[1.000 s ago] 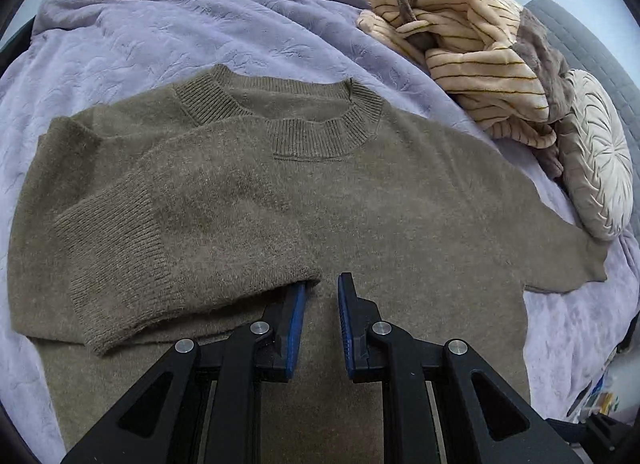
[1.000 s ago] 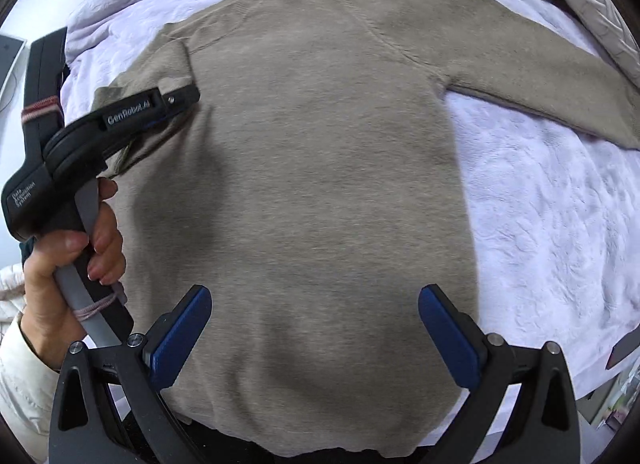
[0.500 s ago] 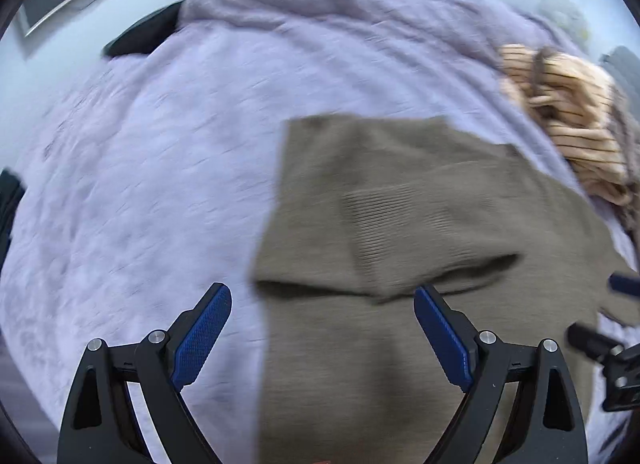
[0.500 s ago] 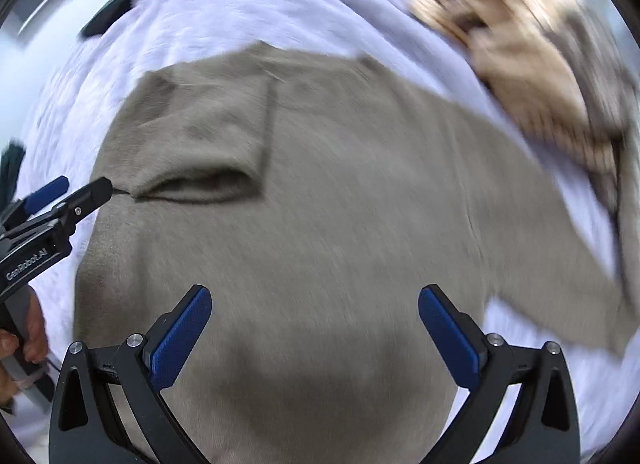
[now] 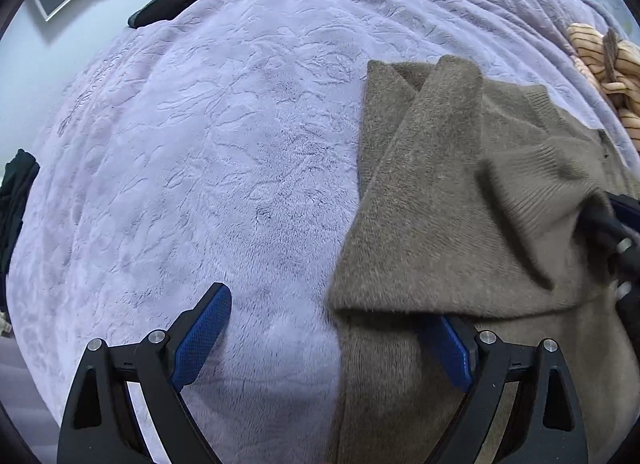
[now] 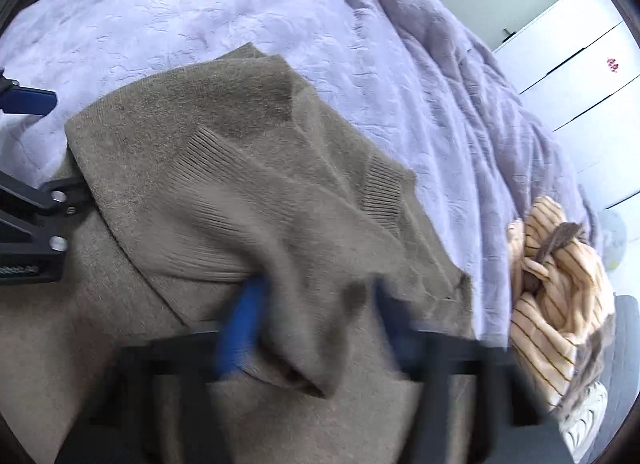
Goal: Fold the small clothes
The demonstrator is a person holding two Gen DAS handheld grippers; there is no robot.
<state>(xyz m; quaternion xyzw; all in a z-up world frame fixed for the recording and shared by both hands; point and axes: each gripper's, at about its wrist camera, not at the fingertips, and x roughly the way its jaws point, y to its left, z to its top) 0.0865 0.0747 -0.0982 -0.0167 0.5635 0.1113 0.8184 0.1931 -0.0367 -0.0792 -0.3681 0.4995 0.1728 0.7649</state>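
**Sleeve pinched, edge straddled**

A lilac blanket [image 5: 224, 168] covers the bed and gives a soft, flat place for folding. The brown sweater [image 5: 440, 232] lies on it, filling the right half of the left wrist view and the centre and lower left of the right wrist view.

The left gripper [image 5: 332, 340] stands wide open at the bottom of its frame — one pad on bare blanket, the other tucked under the folded-over flap at the sweater's edge, nothing pinched. That straddle looks meant for taking the side edge.

The right gripper [image 6: 308, 320], blurred at lower centre of its view, has just been closing, with a bunched sleeve between its jaws; it now seems clamped on that knit — likely to carry the sleeve across the body.

A striped garment [image 6: 560, 276] waits, heaped at the right edge.
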